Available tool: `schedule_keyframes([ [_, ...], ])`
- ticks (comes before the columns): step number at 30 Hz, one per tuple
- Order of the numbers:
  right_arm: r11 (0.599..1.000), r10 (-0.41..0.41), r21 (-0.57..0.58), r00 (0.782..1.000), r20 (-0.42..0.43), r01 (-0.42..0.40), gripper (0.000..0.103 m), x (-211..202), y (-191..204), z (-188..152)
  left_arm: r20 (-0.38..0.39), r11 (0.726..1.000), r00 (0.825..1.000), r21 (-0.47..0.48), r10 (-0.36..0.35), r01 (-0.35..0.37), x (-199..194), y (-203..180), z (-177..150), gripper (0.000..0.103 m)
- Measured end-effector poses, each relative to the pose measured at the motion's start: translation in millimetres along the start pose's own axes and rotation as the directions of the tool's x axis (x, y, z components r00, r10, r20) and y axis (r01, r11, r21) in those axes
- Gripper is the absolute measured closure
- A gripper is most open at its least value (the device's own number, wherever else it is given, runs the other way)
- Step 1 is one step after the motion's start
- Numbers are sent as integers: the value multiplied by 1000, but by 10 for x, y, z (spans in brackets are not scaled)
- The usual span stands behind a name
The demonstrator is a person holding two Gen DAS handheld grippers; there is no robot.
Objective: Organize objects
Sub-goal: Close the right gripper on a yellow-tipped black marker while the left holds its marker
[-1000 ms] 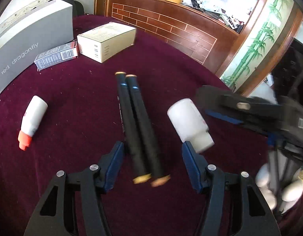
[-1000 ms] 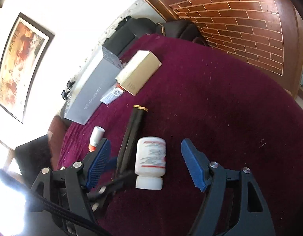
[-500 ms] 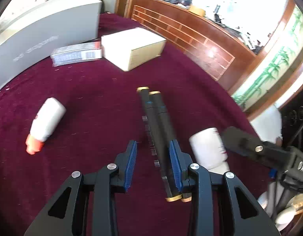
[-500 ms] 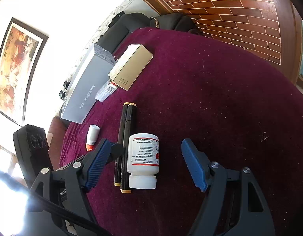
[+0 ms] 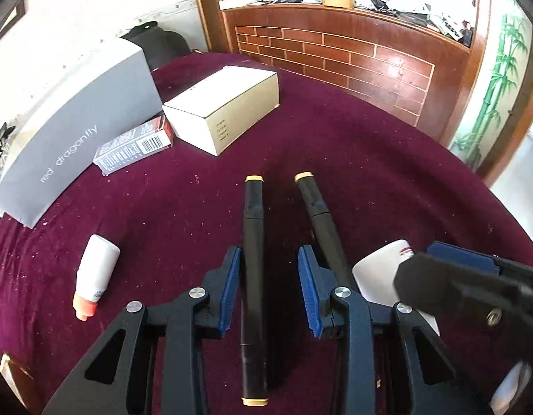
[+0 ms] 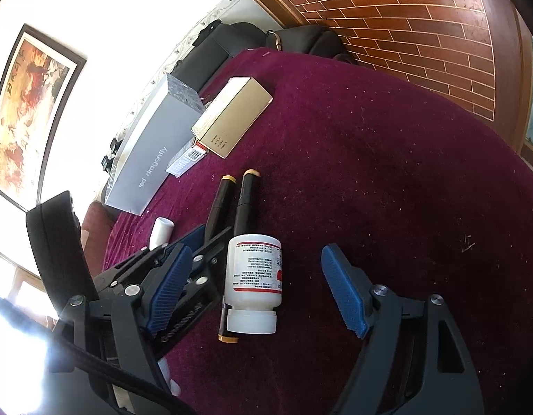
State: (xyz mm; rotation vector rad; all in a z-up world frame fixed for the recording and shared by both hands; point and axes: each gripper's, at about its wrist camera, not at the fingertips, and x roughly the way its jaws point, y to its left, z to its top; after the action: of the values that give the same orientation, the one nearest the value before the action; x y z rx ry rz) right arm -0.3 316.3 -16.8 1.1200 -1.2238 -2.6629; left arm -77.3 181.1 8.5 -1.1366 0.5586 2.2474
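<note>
Left wrist view shows the left fingers (image 5: 269,288) partly closed around one black marker (image 5: 253,276), touching only the left pad, not clamped. Its long axis runs straight ahead between them. A second marker (image 5: 318,218) lies just outside the right pad. Beyond, on the surface (image 5: 387,180), the right fingers (image 6: 256,287) stand apart around a white bottle (image 6: 254,273).

counter (image 5: 387,173): round, maroon velvet-like cloth, specked with lint
far left: long grey box (image 5: 76,121), small barcoded carton (image 5: 135,147), beige carton (image 5: 225,110), close together
centre: two black markers (image 5: 254,259), gold end caps
right: white pill bottle (image 6: 254,269) on its side
left: small white bottle (image 5: 95,273), orange cap
</note>
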Motion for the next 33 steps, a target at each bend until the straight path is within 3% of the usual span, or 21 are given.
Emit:
schedule_keyframes([
  [2,1000,-6,-9,1000,2,6,26,2,11,-2,-15,1000,1000,-19,-24,24,-28,40,-27,91],
  [8,999,-26,-39,1000,8,27,26,12,38,-7,3,988,999,-148,-51,51,-357,426,-368,92],
  [13,997,-42,-60,999,14,43,26,27,62,-14,49,954,996,-288,-69,80,-895,840,-903,92],
  [22,994,-88,-66,995,43,90,26,-22,127,5,164,908,985,-400,-62,124,-1713,1003,-1650,92],
  [25,989,-84,-119,995,59,90,25,-149,375,111,196,904,980,-410,-42,121,-1926,1063,-1822,92],
  [27,972,-89,-216,996,12,89,22,-93,671,216,218,894,975,-427,-47,139,-2020,1110,-1929,92],
  [29,950,-152,-282,988,-34,137,22,83,872,309,243,876,968,-452,-57,165,-2098,1163,-2040,92],
  [31,922,-260,-312,964,-57,230,22,313,957,397,260,867,965,-469,-47,169,-2194,1207,-2154,91],
  [33,913,-310,-313,945,-110,263,22,552,965,443,267,860,963,-483,-36,166,-2251,1253,-2238,91],
])
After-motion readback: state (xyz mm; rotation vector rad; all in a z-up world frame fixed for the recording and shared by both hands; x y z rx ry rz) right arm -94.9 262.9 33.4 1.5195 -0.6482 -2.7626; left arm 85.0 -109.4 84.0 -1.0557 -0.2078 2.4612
